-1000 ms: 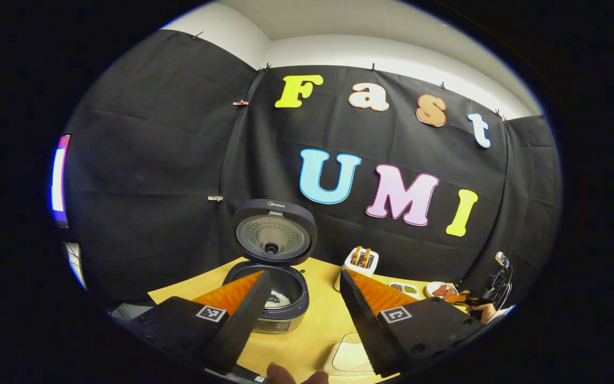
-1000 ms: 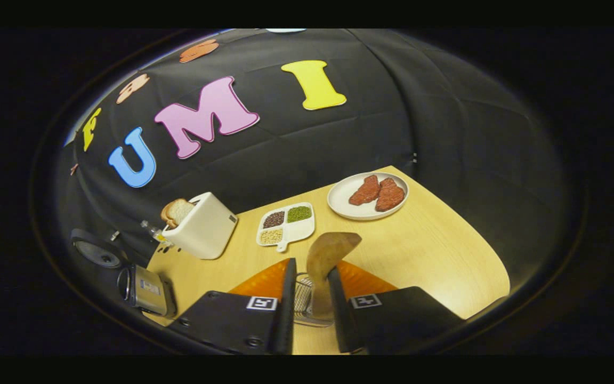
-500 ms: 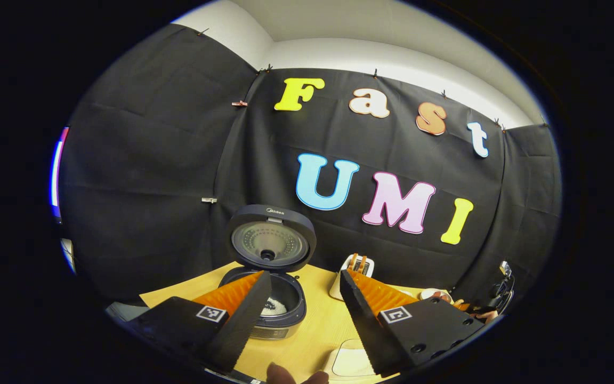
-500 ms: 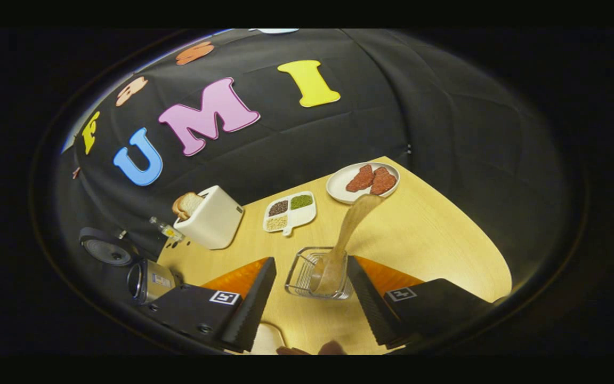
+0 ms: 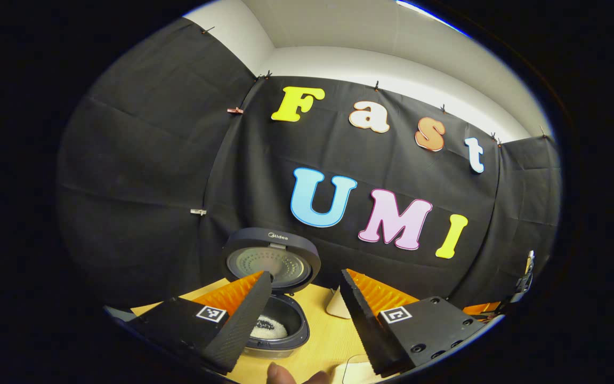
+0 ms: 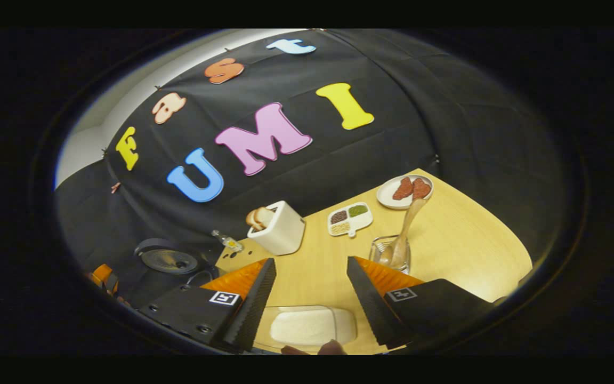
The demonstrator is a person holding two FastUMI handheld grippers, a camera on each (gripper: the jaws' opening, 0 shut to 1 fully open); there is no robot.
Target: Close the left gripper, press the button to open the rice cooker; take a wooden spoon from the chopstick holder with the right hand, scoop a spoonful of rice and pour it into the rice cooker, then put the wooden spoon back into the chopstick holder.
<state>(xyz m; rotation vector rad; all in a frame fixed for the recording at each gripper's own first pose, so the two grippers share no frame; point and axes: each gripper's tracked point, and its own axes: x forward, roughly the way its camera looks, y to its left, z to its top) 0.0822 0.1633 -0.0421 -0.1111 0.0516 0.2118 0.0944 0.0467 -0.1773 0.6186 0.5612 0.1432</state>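
Inside chopstick holder (image 6: 390, 255), wooden spoon (image 6: 404, 230).

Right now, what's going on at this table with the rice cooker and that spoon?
A person holds two tools over a wooden table. The rice cooker stands open with rice inside, its lid up. The spoon sits in the holder, leaning, and the right tool hangs open and empty above a rice container. The left tool is open too, near the cooker. The job looks about done.
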